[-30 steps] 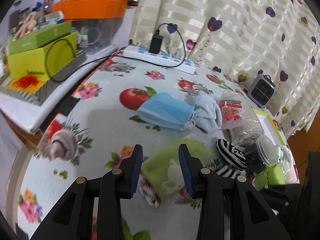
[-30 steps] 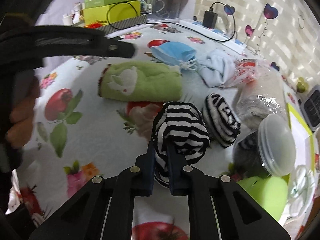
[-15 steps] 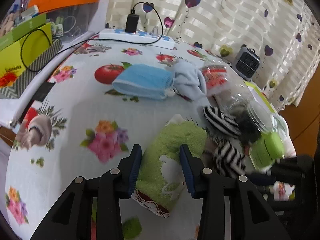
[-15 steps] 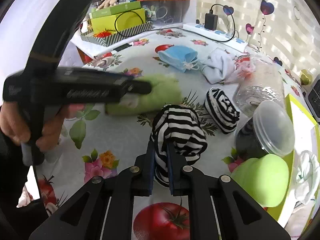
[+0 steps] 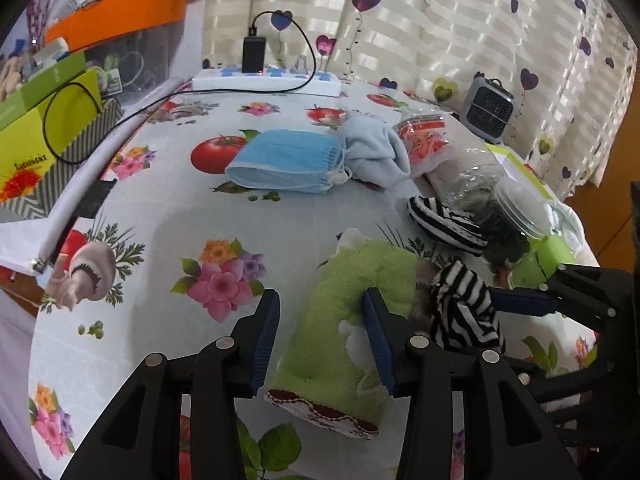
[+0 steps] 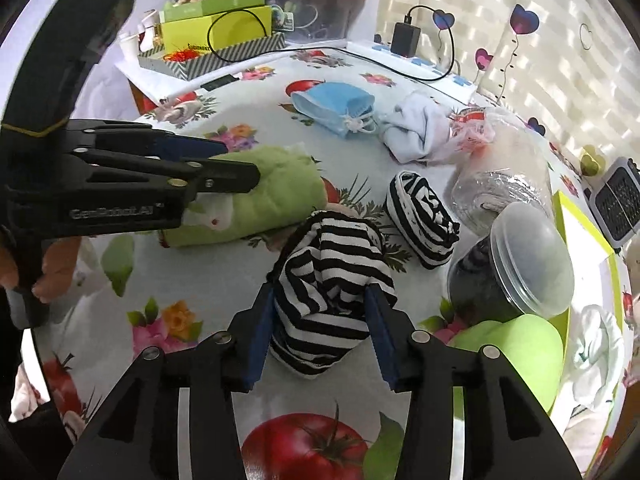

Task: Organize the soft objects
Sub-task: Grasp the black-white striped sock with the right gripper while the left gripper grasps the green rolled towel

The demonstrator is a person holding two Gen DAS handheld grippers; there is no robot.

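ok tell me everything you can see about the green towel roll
The green towel roll is fuzzy lime terry cloth with a white animal shape on it and a dark red, white-stitched hem at its near end. It lies rolled on its side on the flowered tablecloth. The left gripper straddles it, jaws opening; whether the pads touch it is unclear. The bunched striped sock sits just beside its far end, between the right gripper's opening jaws.

Green towel (image 5: 352,320) with a dark red, white-stitched hem; two black-and-white striped socks (image 6: 332,292) (image 6: 420,220); blue face mask (image 5: 284,164); pale blue cloth (image 5: 376,148). Table (image 5: 168,240) cover white, printed with red tomatoes, mushrooms and pink flowers. Curtain (image 5: 440,20) cream-striped with purple hearts.
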